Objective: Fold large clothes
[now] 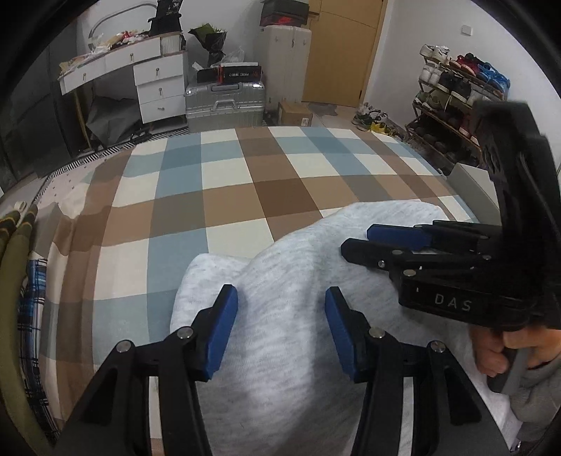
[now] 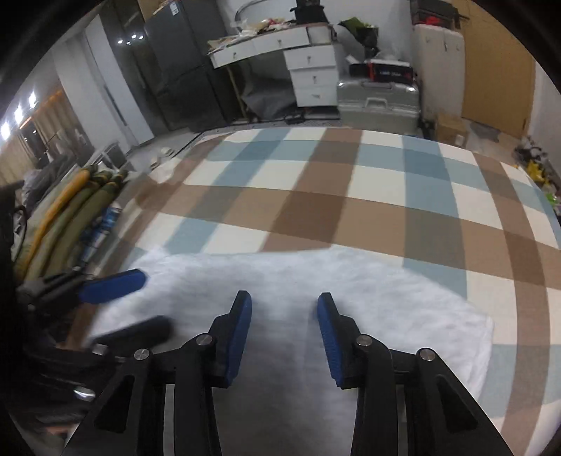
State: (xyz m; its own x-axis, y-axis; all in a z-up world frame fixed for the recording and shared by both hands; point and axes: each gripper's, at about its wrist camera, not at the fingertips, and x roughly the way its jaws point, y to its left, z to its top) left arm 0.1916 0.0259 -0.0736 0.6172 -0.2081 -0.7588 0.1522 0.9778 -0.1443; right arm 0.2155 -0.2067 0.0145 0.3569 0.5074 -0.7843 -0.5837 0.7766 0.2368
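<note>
Pale grey garment (image 1: 291, 280) folded on the near part of the checked bed cover (image 1: 224, 196), left claw (image 1: 280, 315) half-open above it gripping nothing, right claw (image 2: 284, 326) likewise half-open and empty, hand (image 1: 505, 354) at right, suitcase (image 1: 224, 101) far.

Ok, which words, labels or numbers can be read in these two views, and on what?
"DAS": on the black body of the right claw, left wrist view.
Dark box on the silver suitcase: light print, too small to read.
Black bag on the desk: number, too blurred.
</note>
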